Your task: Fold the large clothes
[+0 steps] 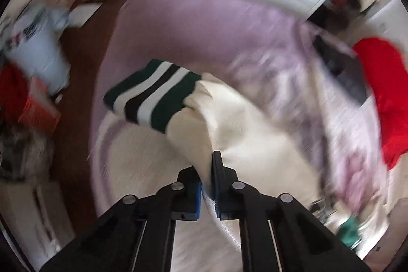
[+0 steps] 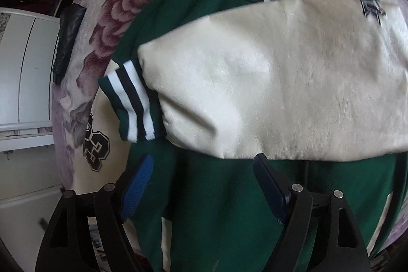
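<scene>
Purple floral bedding (image 2: pixel 84 47) covers the bed I'm working over, with brown floor (image 1: pixel 76 47) off to the side and a red garment (image 1: pixel 387 93) at the bed's far edge. Spread on the bedding lies the green jacket (image 2: pixel 216 208), its cream sleeve (image 2: pixel 267 83) folded across the chest and the striped cuff (image 2: pixel 132 108) ending near the jacket's side. My left gripper (image 1: pixel 207 185) points steeply down, its jaws pressed together on a fold of a cream sleeve (image 1: pixel 204 144), the pads pinching the cloth right at the tips; that sleeve's striped cuff (image 1: pixel 153 96) hangs out beyond. The left view is badly smeared, so finer detail I cannot make out. My right gripper (image 2: pixel 204 185) also tilts steeply down, hovering over the green body just below the folded sleeve, jaws spread wide with nothing between them.
</scene>
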`<state>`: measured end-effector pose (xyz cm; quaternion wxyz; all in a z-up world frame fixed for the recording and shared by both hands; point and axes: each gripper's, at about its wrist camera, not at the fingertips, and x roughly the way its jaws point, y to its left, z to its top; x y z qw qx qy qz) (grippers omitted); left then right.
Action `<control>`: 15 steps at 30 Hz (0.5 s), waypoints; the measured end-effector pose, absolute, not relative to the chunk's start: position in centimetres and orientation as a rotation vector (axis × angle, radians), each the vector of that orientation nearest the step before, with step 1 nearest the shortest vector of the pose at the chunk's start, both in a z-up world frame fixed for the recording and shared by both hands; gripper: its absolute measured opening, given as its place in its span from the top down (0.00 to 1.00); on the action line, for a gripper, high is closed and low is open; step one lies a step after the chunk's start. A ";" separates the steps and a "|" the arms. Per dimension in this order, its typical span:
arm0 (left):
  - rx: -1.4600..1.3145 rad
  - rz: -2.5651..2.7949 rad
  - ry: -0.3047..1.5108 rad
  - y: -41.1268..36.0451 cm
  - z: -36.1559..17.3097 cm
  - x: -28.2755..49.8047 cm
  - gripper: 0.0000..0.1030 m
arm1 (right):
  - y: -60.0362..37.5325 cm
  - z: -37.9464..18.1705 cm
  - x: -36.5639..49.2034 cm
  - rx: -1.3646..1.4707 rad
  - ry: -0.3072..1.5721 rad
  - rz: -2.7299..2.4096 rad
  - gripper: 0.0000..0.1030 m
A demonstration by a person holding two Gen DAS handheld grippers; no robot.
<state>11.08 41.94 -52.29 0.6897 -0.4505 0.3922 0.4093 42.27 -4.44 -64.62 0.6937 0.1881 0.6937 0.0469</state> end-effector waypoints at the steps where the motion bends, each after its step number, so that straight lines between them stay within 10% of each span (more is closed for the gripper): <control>1: -1.003 0.900 0.840 43.1 -51.4 12.1 0.95 | -4.7 -64.1 42.8 0.423 1.536 0.101 0.20; 15: -1.012 0.728 0.835 50.7 -53.4 23.8 0.97 | 2.6 -72.3 49.5 0.635 1.624 0.079 0.09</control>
